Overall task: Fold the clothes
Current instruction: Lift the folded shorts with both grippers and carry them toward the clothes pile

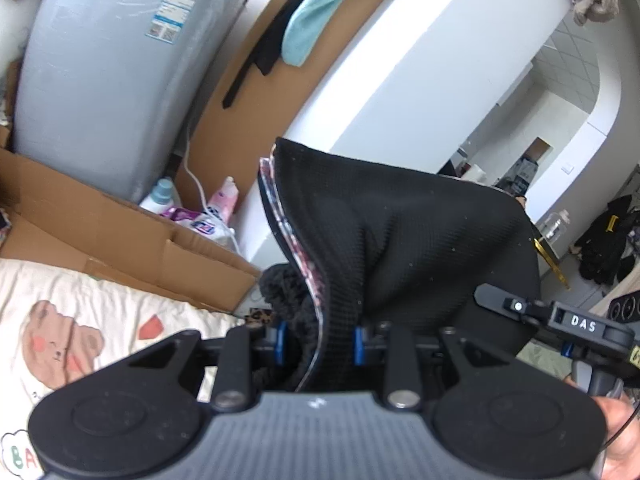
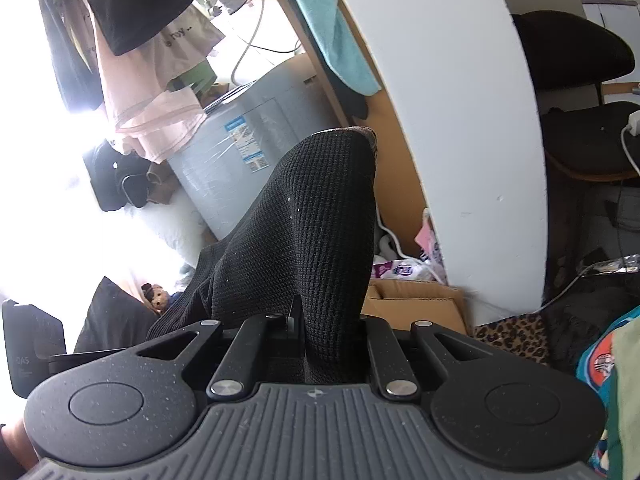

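Behind both claws runs a white wall [image 1: 420, 60], with a grey washing machine [image 1: 104, 92] against it and a turquoise towel [image 1: 320, 12] hanging over a brown board.

Seen from the left wrist, the left claw [image 1: 320, 340] is closed on a black waffle-knit garment [image 1: 400, 240]. The cloth sits bunched between the two blue-edged fingers [image 1: 359, 344] and rises up and ahead of them in a tall fold. Along the fold's left edge a patterned pink and white lining shows. To the right of this claw, close by, the tip of the other claw shows, and the black cloth stretches across to it. Below and to the left lies a cream bedsheet [image 1: 80, 320] printed with a bear. Ahead of that sit flattened cardboard boxes [image 1: 120, 232], with bottles [image 1: 164, 196] beyond them at the foot of the washing machine.

From the right wrist, the right claw [image 2: 328, 328] is clamped nearly shut on the same garment [image 2: 312, 220], which stands up ahead of the fingers as a narrow peak and drapes away to the left. Pale pink and black clothes [image 2: 140, 60] hang high to the left, before a bright window. To the right of the claw lie a leopard-print cloth [image 2: 516, 336] and a black chair [image 2: 572, 56] further back.
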Tool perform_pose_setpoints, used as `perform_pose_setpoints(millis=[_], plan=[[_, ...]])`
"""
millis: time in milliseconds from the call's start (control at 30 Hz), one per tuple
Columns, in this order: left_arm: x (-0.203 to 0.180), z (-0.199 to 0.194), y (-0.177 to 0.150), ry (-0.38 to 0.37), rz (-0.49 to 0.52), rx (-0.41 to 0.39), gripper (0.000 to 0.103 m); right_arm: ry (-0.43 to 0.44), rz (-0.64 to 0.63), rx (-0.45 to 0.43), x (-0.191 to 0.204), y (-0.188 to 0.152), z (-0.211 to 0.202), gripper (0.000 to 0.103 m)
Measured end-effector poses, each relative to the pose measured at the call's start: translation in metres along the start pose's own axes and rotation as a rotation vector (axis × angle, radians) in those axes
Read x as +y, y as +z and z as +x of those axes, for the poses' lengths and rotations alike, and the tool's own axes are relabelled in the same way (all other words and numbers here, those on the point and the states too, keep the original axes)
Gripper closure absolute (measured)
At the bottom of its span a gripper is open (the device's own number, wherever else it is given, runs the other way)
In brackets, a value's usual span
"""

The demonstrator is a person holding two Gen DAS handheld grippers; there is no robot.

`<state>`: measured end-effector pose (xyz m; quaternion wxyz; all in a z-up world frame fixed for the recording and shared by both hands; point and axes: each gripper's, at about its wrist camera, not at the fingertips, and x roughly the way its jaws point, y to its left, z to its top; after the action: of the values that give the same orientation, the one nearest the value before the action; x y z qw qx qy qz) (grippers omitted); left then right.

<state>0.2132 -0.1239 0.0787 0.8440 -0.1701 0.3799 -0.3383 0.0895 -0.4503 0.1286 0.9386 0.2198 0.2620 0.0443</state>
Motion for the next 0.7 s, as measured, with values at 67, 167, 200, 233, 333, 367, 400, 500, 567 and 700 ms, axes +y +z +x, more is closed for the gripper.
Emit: perform_pose_setpoints(millis=[67,167,200,233,333,367,400,500,567,700], plan=[[-0.003,0.013,-0.003,-0.015,0.002,0.009,0.071,-0.012,0.002,0.000,-0.011,0.000,-0.002,0.094],[-0.009,0.033,-0.009,-0.036,0.009,0.026,0.071,-0.034,0.011,0.003,-0.031,-0.002,-0.004,0.094],[-0.009,0.042,-0.011,-0.047,0.006,0.031,0.071,-0.043,0.017,0.004,-0.039,-0.005,-0.007,0.094],[-0.011,0.050,-0.014,-0.058,0.005,0.038,0.071,-0.050,0.023,0.004,-0.047,-0.007,-0.009,0.094],[-0.016,0.076,-0.023,-0.089,0.014,0.057,0.071,-0.071,0.037,0.004,-0.074,-0.014,-0.013,0.094],[-0.019,0.083,-0.028,-0.101,0.011,0.065,0.071,-0.081,0.043,0.006,-0.084,-0.016,-0.014,0.094],[-0.023,0.090,-0.032,-0.110,0.007,0.072,0.071,-0.092,0.048,0.007,-0.093,-0.017,-0.015,0.094],[-0.033,0.109,-0.045,-0.125,0.023,0.081,0.071,-0.116,0.064,0.016,-0.120,-0.022,-0.015,0.094],[-0.035,0.125,-0.054,-0.132,0.025,0.089,0.071,-0.129,0.067,0.024,-0.136,-0.026,-0.013,0.094],[-0.032,0.155,-0.067,-0.151,0.029,0.110,0.071,-0.157,0.065,0.039,-0.165,-0.036,-0.004,0.094]])
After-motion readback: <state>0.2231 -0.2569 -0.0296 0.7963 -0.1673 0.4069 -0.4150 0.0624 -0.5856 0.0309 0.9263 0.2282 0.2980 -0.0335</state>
